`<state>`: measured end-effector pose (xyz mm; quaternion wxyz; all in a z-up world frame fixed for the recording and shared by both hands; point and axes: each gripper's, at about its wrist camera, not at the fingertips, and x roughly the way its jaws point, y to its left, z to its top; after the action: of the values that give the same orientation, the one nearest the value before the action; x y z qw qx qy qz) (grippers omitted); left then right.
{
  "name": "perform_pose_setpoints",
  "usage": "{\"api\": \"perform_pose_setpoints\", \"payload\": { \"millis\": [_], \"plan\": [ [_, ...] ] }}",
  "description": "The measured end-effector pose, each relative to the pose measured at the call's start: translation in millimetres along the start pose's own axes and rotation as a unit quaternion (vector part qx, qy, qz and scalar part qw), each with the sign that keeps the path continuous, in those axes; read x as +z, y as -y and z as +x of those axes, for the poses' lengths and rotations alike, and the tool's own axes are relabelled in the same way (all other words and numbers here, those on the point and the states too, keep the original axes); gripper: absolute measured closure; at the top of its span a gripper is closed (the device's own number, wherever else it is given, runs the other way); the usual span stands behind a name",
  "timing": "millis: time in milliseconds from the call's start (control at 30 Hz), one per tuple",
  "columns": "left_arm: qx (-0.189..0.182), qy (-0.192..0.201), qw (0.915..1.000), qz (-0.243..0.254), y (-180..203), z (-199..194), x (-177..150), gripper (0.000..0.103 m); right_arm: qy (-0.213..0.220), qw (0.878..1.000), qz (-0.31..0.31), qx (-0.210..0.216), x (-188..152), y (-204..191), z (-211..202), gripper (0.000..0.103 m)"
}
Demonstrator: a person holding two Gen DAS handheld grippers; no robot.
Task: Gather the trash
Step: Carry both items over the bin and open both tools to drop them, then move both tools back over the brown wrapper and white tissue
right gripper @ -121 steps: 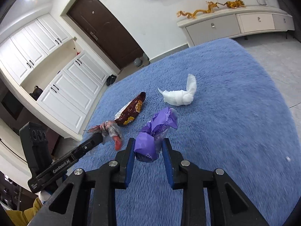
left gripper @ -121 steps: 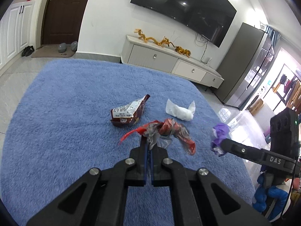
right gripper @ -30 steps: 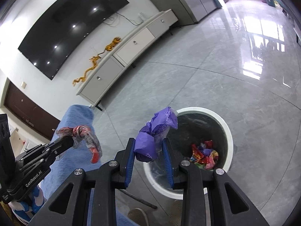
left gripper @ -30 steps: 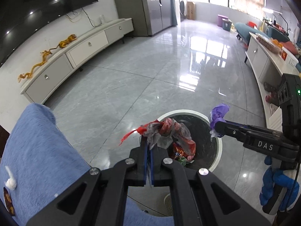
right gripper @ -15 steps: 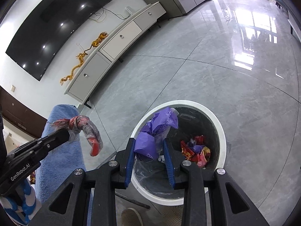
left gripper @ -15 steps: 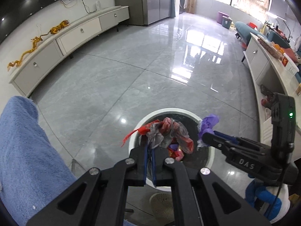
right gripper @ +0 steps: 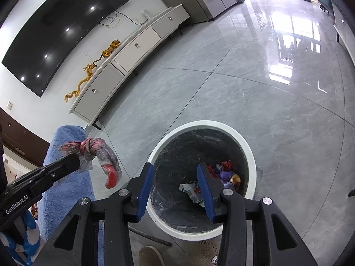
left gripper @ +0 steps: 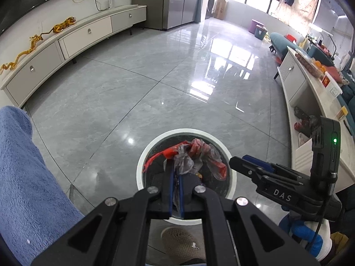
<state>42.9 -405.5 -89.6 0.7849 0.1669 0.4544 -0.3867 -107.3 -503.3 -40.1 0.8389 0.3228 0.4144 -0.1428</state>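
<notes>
A round white trash bin (right gripper: 248,153) with a black liner stands on the grey floor and holds several wrappers, among them the purple wrapper (right gripper: 225,175). My right gripper (right gripper: 175,188) is open and empty just above the bin; it also shows in the left wrist view (left gripper: 241,160). My left gripper (left gripper: 175,186) is shut on a crumpled red and clear plastic wrapper (left gripper: 195,153) and holds it over the bin (left gripper: 142,155). The right wrist view shows that wrapper (right gripper: 99,153) hanging left of the bin.
A blue fuzzy rug (left gripper: 24,177) lies on the left. A white TV cabinet (left gripper: 73,40) with gold dragon figures stands along the far wall. A white cabinet (left gripper: 310,97) runs along the right. A slipper (left gripper: 182,243) is by the bin.
My right gripper has opened and the purple wrapper has dropped into the bin. My left gripper has moved closer over the bin, still holding the red wrapper.
</notes>
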Motion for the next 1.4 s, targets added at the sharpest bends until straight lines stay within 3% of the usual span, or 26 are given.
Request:
{"api": "perform_pose_setpoints", "payload": {
  "millis": [267, 467, 600, 667, 700, 733, 867, 1033, 1133, 1400],
  "plan": [
    [-0.011, 0.019, 0.9997, -0.009, 4.9, -19.8, 1.7, 0.098, 0.029, 1.000, -0.007, -0.006, 0.8, -11.1, -31.3, 0.064],
    [-0.009, 0.009, 0.9997, -0.021, 7.6, -10.5, 9.0, 0.098, 0.050, 0.999, -0.012, -0.011, -0.9, -17.3, -53.9, 0.064],
    [-0.027, -0.001, 0.9989, -0.039, 5.9, -8.9, 5.4, 0.095, 0.059, 0.998, -0.014, -0.015, -0.7, -18.4, -64.9, 0.064],
    [-0.036, -0.002, 0.9982, -0.047, 1.8, -9.4, 4.2, 0.069, 0.064, 0.998, -0.014, -0.017, -0.4, -18.3, -69.7, 0.064],
    [-0.039, 0.001, 0.9979, -0.052, 1.1, -10.3, 4.0, 0.043, 0.066, 0.998, -0.014, -0.017, 0.2, -18.1, -71.6, 0.064],
    [-0.040, 0.010, 0.9975, -0.057, 0.2, -12.9, 3.5, 0.041, 0.068, 0.997, -0.013, -0.017, 0.3, -18.3, -73.4, 0.064],
    [-0.045, 0.020, 0.9970, -0.060, -0.6, -22.9, 3.3, 0.041, 0.073, 0.997, -0.015, -0.017, -1.9, -21.0, -78.7, 0.063],
    [-0.016, 0.060, 0.9970, -0.046, 1.1, -51.9, 2.3, 0.041, 0.084, 0.996, -0.020, -0.017, -4.0, -29.0, -91.3, 0.063],
    [-0.005, 0.113, 0.9924, -0.050, -4.0, -86.1, -3.2, 0.041, 0.095, 0.995, -0.034, -0.015, -4.4, -40.8, -104.0, 0.063],
    [0.028, 0.170, 0.9842, -0.042, -27.6, -171.4, -31.2, 0.041, 0.119, 0.988, -0.094, 0.003, -11.5, -98.1, -133.1, 0.062]
  ]
}}
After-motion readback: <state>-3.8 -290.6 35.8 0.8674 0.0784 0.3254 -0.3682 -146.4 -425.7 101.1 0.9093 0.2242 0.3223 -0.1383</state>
